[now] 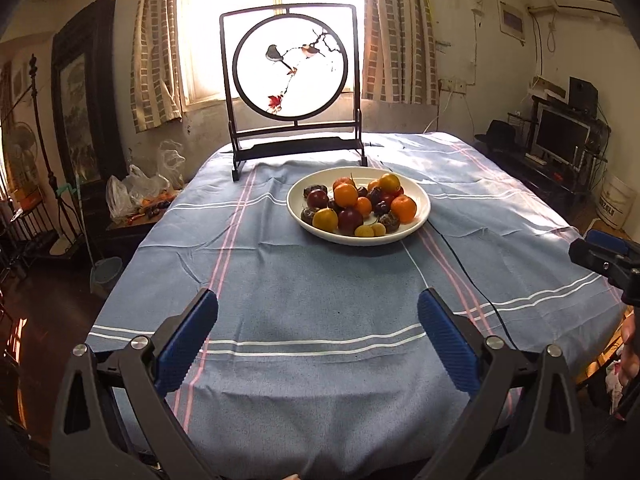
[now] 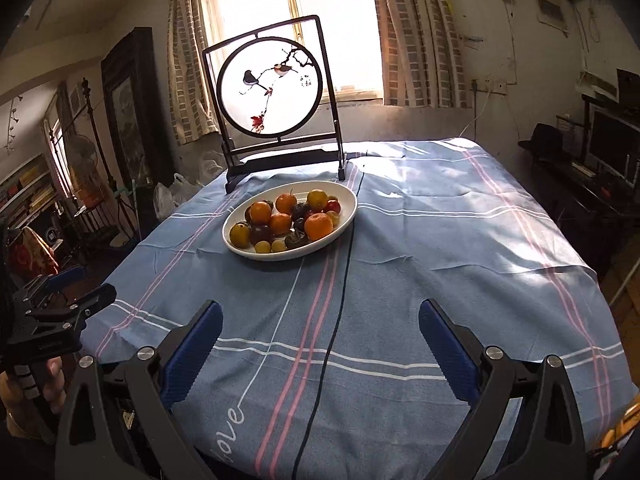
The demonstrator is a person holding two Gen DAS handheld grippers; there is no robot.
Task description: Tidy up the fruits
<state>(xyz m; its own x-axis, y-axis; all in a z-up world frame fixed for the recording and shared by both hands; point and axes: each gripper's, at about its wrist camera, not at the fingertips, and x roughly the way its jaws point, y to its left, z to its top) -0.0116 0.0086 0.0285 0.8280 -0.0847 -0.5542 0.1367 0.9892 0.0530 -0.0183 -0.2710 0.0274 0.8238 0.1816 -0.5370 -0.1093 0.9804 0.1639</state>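
A white plate [image 1: 420, 216] on the blue striped tablecloth holds several fruits: oranges [image 1: 345, 195], dark plums [image 1: 350, 219] and small yellow fruits [image 1: 365, 231]. The plate also shows in the right wrist view [image 2: 348, 212], with oranges [image 2: 318, 226] in it. My left gripper [image 1: 318, 304] is open and empty, hovering over the cloth well short of the plate. My right gripper [image 2: 320, 308] is open and empty, also short of the plate. The right gripper shows at the right edge of the left wrist view [image 1: 600, 256]; the left gripper shows at the left edge of the right wrist view [image 2: 68, 304].
A framed round bird screen [image 1: 294, 80] stands on the table behind the plate. A black cable [image 2: 340, 320] runs across the cloth from the plate toward the near edge. Plastic bags [image 1: 136, 196] sit left of the table, a monitor desk [image 1: 560, 136] to the right.
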